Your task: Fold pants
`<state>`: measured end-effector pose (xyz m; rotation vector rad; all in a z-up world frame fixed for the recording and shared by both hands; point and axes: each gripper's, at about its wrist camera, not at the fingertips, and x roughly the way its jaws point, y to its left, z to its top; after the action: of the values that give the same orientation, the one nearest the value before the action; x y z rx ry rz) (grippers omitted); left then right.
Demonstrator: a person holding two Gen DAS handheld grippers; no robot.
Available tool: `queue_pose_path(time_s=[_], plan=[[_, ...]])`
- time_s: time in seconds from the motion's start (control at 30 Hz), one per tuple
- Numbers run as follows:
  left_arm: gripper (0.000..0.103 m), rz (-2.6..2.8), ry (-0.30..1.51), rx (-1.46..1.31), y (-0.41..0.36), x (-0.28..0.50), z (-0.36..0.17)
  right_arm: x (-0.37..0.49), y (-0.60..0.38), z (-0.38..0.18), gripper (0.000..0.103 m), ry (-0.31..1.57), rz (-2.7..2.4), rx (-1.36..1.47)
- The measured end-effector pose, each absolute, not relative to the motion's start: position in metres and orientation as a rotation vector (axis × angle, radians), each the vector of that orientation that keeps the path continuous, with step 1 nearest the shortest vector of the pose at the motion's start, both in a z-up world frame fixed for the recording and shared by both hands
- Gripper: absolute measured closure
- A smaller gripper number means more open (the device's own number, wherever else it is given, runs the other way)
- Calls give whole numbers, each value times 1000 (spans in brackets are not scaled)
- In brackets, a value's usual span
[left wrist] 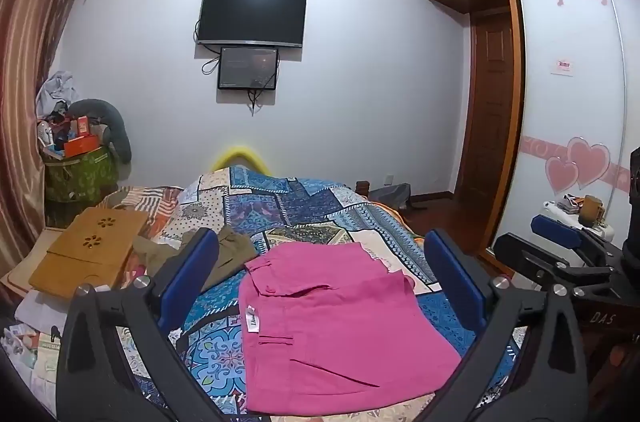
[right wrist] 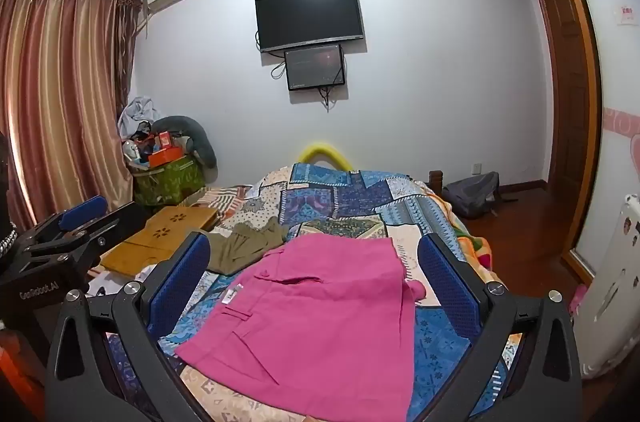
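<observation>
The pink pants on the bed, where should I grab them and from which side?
Probably the near hem edge of the pink pants, coming in low from the near side. They lie flat, already folded, on the patterned bedspread, and that edge lies closest. Both the left hand-held gripper and right hand-held gripper are open above them.

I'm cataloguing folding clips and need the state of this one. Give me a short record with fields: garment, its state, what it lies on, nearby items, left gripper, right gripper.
garment: bright pink cotton pants
state: lying flat in a compact folded block, white label showing by the waistband
surface: blue patchwork bedspread
nearby: crumpled olive-green garment beyond the pink one; tan wooden lap tray at the bed's left edge
left gripper: open, holding nothing, above the pants
right gripper: open, holding nothing, above the pants
</observation>
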<state>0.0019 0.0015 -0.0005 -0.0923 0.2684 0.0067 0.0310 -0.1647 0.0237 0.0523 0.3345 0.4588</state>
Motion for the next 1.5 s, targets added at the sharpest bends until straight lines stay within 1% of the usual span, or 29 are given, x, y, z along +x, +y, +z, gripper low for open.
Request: queue_pose_path(time_s=[0.07, 0.83, 1.5], plan=[[0, 3, 236, -60, -1, 0, 0, 31, -165, 24, 0, 330, 459, 61], [0, 17, 240, -57, -4, -4, 6, 31, -166, 22, 0, 339, 457, 58], [0, 24, 245, -54, -1, 2, 0, 32, -165, 22, 0, 341, 455, 58]])
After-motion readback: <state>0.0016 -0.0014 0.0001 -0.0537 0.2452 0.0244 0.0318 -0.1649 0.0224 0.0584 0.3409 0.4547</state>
